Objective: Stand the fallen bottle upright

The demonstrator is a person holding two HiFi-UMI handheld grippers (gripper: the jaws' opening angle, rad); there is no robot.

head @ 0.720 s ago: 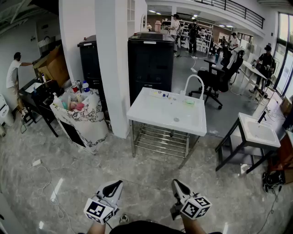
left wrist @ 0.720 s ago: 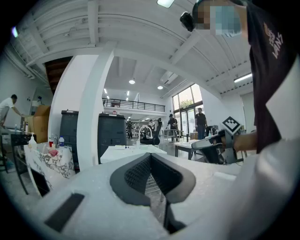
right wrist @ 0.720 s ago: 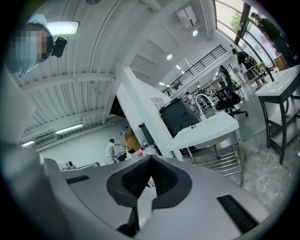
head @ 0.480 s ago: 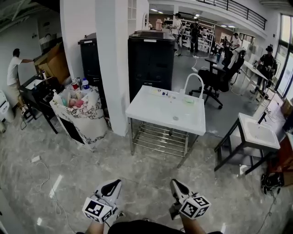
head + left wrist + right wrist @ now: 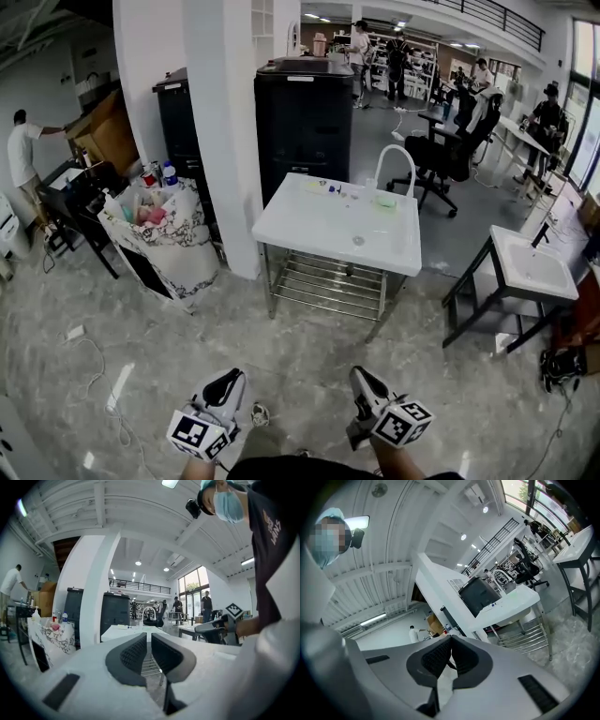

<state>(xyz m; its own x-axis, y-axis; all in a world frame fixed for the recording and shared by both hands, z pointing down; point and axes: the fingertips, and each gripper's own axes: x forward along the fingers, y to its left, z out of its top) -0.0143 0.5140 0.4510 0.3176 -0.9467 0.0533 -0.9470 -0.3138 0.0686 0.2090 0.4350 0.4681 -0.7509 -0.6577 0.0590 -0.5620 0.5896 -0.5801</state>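
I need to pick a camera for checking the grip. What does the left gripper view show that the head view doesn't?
Only the left gripper view: the left gripper head-on, jaws shut on nothing, plus the ceiling beams and the person's head camera. Only the head view: that gripper's marker cube and the loose cable on the floor. Both: the white sink table, the black cabinet, the cluttered bin and the right gripper.
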